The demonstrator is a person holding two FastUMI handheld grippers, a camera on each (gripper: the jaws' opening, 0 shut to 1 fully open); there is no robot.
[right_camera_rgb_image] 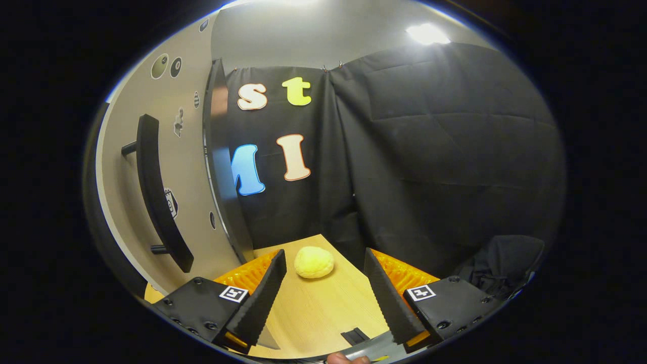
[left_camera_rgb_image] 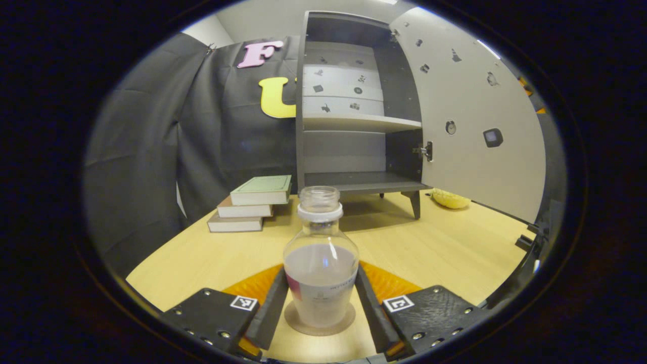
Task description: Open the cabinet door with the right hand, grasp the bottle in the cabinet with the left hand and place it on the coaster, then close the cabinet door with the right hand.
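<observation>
Bottle (left_camera_rgb_image: 321,263) standing upright on the coaster (left_camera_rgb_image: 319,319) between the left gripper's (left_camera_rgb_image: 319,303) fingers, whether pinched or just freed unclear, while the right gripper (right_camera_rgb_image: 323,290), fingers spread and empty, waits beside the open cabinet door (right_camera_rgb_image: 167,187), presumably to close it.

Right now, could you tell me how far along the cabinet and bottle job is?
Done: the cabinet door stands open, and the bottle stands on the coaster, out of the cabinet. In hand: the left gripper brackets the bottle; whether its fingers press on it I cannot tell. Left: letting go, then closing the door with the right gripper, open beside the door handle.
</observation>
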